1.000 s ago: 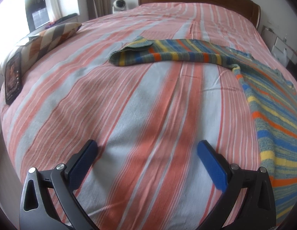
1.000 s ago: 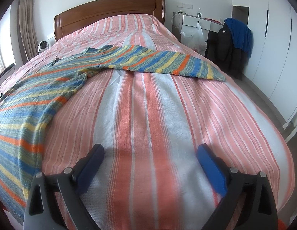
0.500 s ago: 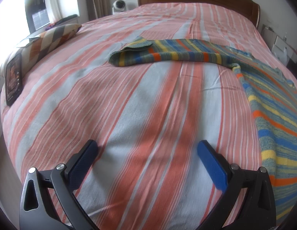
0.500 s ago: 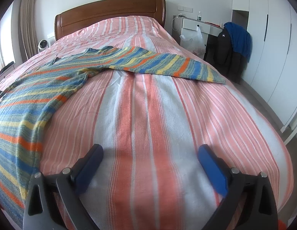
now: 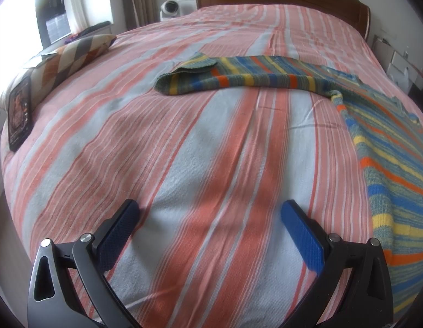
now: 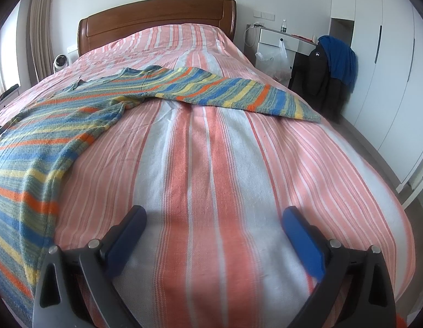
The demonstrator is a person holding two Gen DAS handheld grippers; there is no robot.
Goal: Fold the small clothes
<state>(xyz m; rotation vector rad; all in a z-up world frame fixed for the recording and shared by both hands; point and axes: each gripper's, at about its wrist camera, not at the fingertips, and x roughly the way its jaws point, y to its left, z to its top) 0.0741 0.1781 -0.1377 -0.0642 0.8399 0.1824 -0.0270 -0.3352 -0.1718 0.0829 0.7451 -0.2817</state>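
A knitted sweater with blue, yellow, orange and green stripes [image 5: 389, 147] lies spread flat on the bed. In the left wrist view its one sleeve [image 5: 238, 75] reaches left across the cover, cuff folded over. In the right wrist view the sweater body [image 6: 47, 136] fills the left side and the other sleeve [image 6: 238, 93] stretches right. My left gripper [image 5: 210, 213] hovers open over bare bedspread, left of the sweater body. My right gripper [image 6: 214, 218] is open too, over bare bedspread right of the body. Neither holds anything.
The bed [image 5: 184, 150] has a pink, orange and white striped cover and a wooden headboard [image 6: 156, 19]. A patterned pillow [image 5: 72, 54] and a dark book or tablet [image 5: 18, 117] lie at its left edge. A chair with jackets [image 6: 329, 71], a nightstand and wardrobes stand on the right.
Both grippers have drifted slightly, the right one pulling back and tilting up a little. Both stay open and the sweater has not moved.
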